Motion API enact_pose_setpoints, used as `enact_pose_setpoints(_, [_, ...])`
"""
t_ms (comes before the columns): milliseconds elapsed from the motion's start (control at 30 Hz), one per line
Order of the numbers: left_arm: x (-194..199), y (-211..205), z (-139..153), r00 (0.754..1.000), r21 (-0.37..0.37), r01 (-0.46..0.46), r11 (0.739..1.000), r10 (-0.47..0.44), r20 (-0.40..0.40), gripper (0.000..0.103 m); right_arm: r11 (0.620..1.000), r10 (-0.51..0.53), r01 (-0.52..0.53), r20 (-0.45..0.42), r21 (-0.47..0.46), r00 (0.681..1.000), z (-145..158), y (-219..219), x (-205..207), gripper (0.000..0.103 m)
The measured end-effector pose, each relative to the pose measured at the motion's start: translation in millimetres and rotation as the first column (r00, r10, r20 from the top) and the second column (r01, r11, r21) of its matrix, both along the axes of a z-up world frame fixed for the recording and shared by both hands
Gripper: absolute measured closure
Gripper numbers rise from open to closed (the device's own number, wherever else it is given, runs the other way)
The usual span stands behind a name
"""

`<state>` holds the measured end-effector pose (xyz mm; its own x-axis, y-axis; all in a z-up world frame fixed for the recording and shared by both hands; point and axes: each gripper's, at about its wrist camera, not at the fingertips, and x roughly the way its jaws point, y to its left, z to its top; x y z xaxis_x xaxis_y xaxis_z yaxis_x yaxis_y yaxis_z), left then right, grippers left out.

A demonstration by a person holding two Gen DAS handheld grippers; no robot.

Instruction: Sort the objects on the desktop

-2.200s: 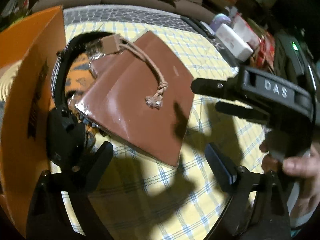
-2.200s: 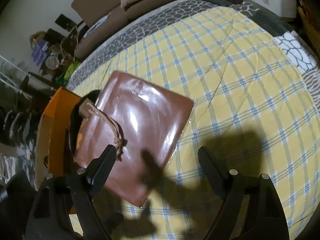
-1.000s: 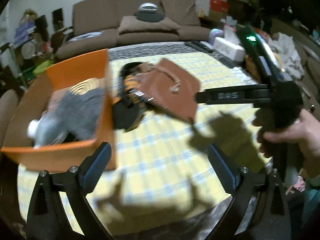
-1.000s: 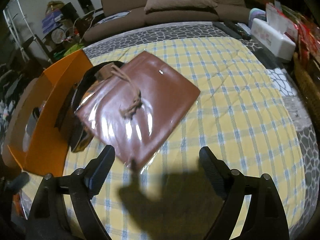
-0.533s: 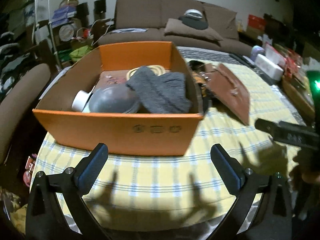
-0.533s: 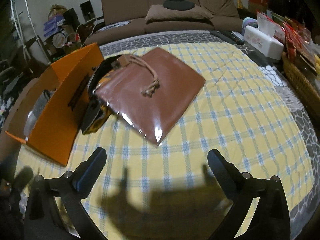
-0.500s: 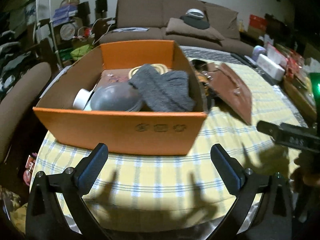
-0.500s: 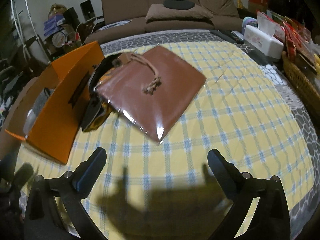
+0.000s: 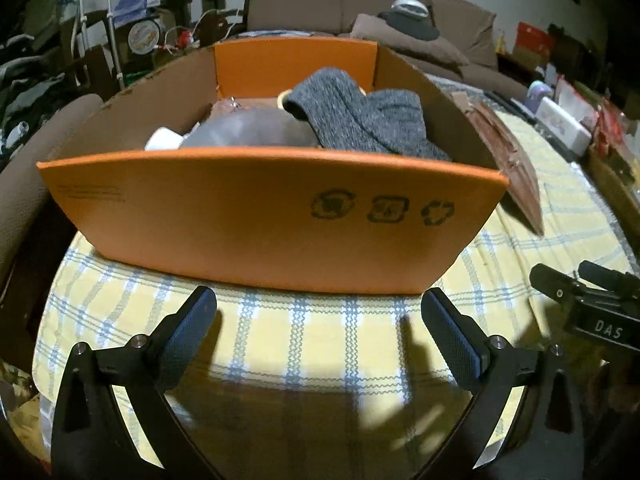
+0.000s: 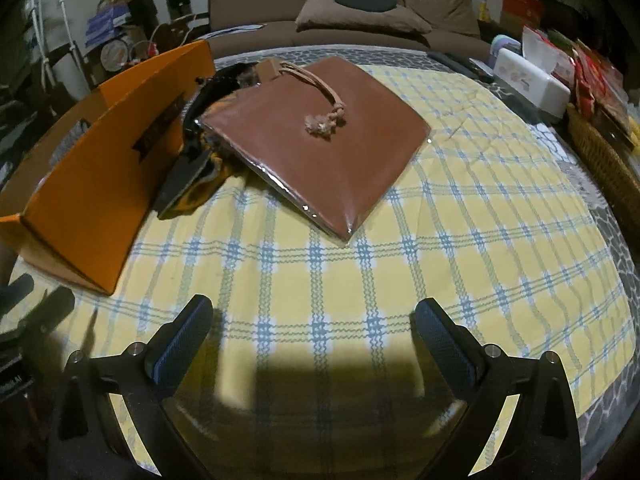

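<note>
An orange cardboard box [image 9: 240,208] stands on the yellow plaid table, holding a grey knitted cloth [image 9: 368,120], a grey rounded object [image 9: 248,128] and a white item [image 9: 162,138]. My left gripper [image 9: 320,320] is open and empty just in front of the box's near wall. A brown leather pouch [image 10: 320,136] with a knotted cord lies tilted on a black and orange item [image 10: 192,176] beside the box [image 10: 100,184]. My right gripper [image 10: 312,332] is open and empty, well short of the pouch. The pouch's edge shows in the left wrist view [image 9: 516,168].
A brown sofa [image 10: 360,8] with cushions stands behind the table. A white tissue box [image 10: 532,80] and red packages sit at the far right, with a wicker basket [image 10: 600,160] at the right edge. Clutter and shelves fill the left background.
Both grippers pulled back from the pouch. My left gripper swung left and now faces the near wall of the orange box, closer than half a second ago. The pouch stays put.
</note>
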<state>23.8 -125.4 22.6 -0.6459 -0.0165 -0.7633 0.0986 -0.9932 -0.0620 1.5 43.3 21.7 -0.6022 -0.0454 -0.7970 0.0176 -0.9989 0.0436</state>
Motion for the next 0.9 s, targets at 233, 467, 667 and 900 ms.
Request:
enact_pose_setpoints(233, [-12, 11, -11, 0.999, 0.039, -0.014, 0.999, 0.012, 0.039, 0.000, 0.999, -0.040, 0.040, 0.006, 0.019, 0.999, -11, 1, -4, 0.000])
enact_pose_setpoints(467, [-20, 15, -14, 0.998, 0.045, -0.024, 0.999, 0.021, 0.056, 0.000, 0.998, -0.039, 0.039, 0.006, 0.045, 0.999, -13, -4, -3, 0.000])
enact_pose_setpoints(667, [-21, 22, -17, 0.997, -0.002, -0.002, 1.000, 0.002, 0.081, 0.000, 0.998, -0.039, 0.038, 0.008, 0.057, 0.999, -14, -3, -4, 0.000])
enact_pose_setpoints(900, [-24, 32, -19, 0.995, -0.041, -0.010, 0.999, 0.014, 0.095, 0.000, 0.998, -0.038, 0.038, 0.008, 0.056, 0.999, -14, -3, -5, 0.000])
